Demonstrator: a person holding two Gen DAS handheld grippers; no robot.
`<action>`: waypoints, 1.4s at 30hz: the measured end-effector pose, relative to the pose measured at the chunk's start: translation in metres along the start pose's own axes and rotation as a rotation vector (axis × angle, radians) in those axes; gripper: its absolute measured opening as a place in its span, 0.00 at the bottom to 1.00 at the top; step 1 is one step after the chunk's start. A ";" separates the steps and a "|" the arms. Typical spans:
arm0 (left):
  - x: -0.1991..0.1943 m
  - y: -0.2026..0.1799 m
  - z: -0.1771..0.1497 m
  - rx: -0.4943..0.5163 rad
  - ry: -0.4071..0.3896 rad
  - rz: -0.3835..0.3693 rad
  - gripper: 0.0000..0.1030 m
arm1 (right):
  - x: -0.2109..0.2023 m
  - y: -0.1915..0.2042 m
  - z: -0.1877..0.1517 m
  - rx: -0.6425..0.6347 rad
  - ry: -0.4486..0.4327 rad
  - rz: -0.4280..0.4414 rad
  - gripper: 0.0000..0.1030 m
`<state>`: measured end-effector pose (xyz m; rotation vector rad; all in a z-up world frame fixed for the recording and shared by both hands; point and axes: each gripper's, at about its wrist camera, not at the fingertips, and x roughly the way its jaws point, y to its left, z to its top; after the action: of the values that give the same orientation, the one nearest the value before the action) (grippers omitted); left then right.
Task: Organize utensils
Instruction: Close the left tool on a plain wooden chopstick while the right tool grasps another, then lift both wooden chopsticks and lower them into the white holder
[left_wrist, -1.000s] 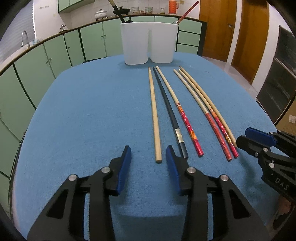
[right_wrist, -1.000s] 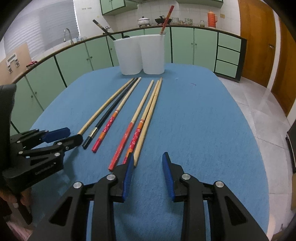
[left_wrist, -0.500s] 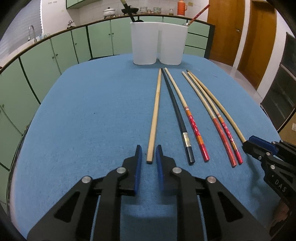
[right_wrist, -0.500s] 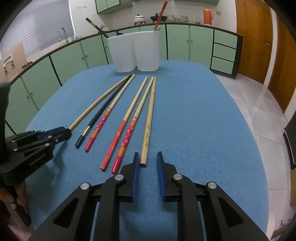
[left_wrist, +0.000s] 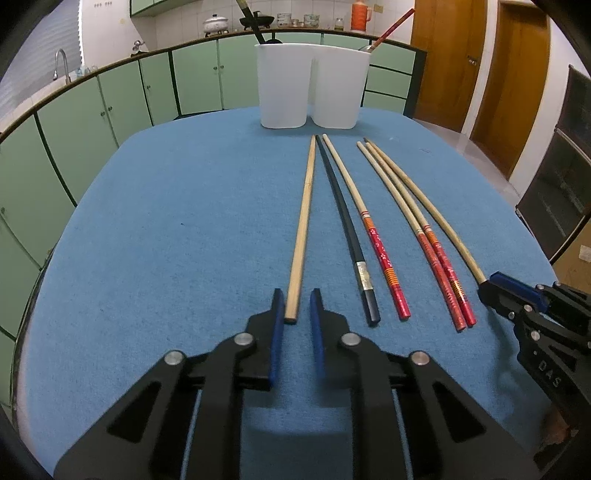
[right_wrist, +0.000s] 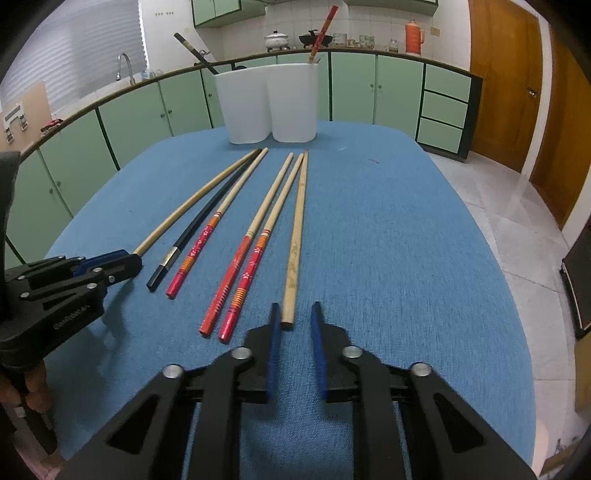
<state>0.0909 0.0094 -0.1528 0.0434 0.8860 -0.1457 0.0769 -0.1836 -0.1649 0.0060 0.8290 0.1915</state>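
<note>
Chopsticks (left_wrist: 303, 229) ends sit between both grippers' (left_wrist: 297, 308) parted fingers; contact unclear.

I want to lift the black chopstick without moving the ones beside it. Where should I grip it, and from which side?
Grip the black chopstick at its near, thick end, coming from above with the fingers either side. There it lies apart from the plain chopstick and the red one; toward the holder the three tips nearly meet.
</note>
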 end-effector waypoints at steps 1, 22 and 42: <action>-0.001 0.000 0.000 0.001 -0.001 -0.006 0.06 | 0.000 -0.001 0.000 0.007 0.001 0.006 0.07; -0.097 0.007 0.062 0.002 -0.302 -0.046 0.06 | -0.086 -0.028 0.069 0.037 -0.262 0.035 0.07; -0.125 0.001 0.138 -0.015 -0.439 -0.077 0.06 | -0.120 -0.036 0.160 0.089 -0.399 0.099 0.06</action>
<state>0.1190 0.0103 0.0310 -0.0358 0.4503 -0.2112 0.1212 -0.2288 0.0286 0.1649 0.4384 0.2373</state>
